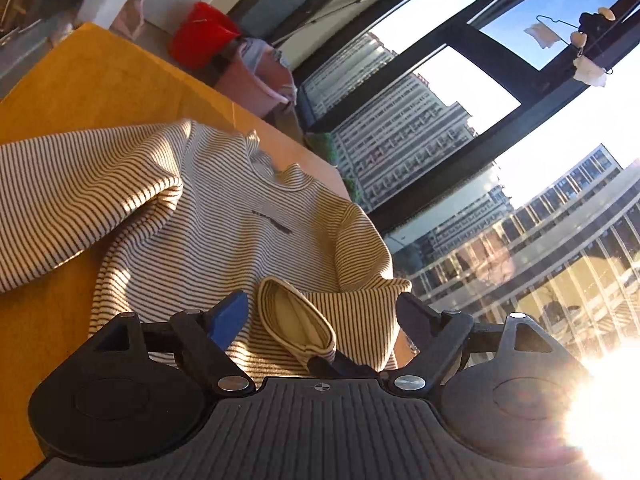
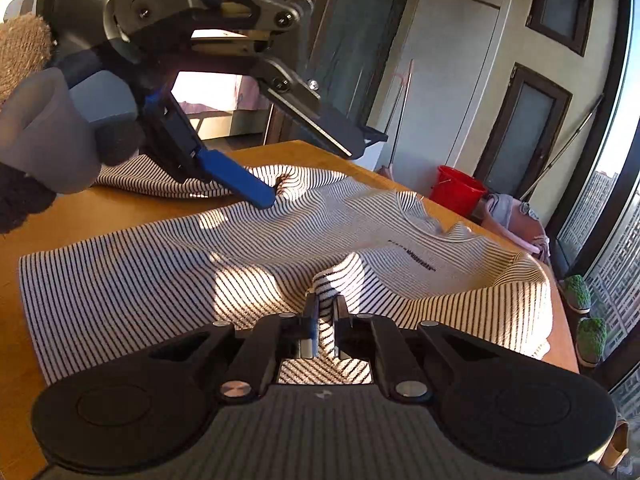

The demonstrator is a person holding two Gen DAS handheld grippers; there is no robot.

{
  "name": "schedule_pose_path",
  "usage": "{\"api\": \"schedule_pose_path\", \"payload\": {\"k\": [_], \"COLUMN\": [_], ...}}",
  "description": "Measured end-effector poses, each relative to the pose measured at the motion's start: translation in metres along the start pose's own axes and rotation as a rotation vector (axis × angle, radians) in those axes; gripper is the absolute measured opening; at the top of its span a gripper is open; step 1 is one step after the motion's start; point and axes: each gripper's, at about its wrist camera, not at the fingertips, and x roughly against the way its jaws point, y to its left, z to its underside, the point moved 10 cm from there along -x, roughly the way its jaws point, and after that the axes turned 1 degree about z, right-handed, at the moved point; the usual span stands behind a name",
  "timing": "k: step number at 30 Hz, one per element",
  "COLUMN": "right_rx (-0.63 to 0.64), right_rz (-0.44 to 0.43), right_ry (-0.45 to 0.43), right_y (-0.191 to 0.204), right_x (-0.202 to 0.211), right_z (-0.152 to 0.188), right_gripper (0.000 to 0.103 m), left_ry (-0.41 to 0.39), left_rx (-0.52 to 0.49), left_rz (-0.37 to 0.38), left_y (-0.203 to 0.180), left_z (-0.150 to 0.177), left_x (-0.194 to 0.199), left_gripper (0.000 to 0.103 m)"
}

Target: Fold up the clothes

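Note:
A cream sweater with thin dark stripes (image 1: 224,200) lies front up on the orange table (image 1: 100,80), its neck toward the window. In the left wrist view my left gripper (image 1: 322,316) is open, and a sleeve cuff (image 1: 296,324) rests loose between its blue and black fingers. The right wrist view shows the same sweater (image 2: 160,264) spread across the table (image 2: 120,208). My right gripper (image 2: 325,308) is shut on a raised pinch of the striped fabric near the sweater's near edge. The left gripper (image 2: 308,176) hangs open over the far sleeve, held by a gloved hand (image 2: 24,56).
A red bucket (image 2: 456,190) and a pink basket of clothes (image 2: 516,220) stand on the floor beyond the table's far corner. Small green plants (image 2: 578,292) sit by the tall window on the right. The table edge runs close along the sweater's right side.

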Motion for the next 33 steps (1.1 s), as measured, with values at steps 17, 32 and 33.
{"api": "schedule_pose_path", "payload": {"k": [17,32,33], "right_rx": [-0.031,0.0,0.04], "right_rz": [-0.109,0.142,0.158], "right_ry": [-0.021,-0.044,-0.033], "right_y": [0.004,-0.074,-0.073], "right_x": [0.037,0.056,0.051], "right_z": [-0.011,-0.004,-0.002], "right_gripper": [0.024,0.088,0.088], "left_ry": [-0.006,-0.258,-0.267], "left_rx": [0.058,-0.274,-0.284], "left_rz": [0.098,-0.062,-0.071], "left_y": [-0.007,-0.068,-0.073], "left_z": [0.023,-0.082,-0.09], "left_x": [-0.033,0.038,0.041], "left_gripper": [0.017,0.011,0.011]}}
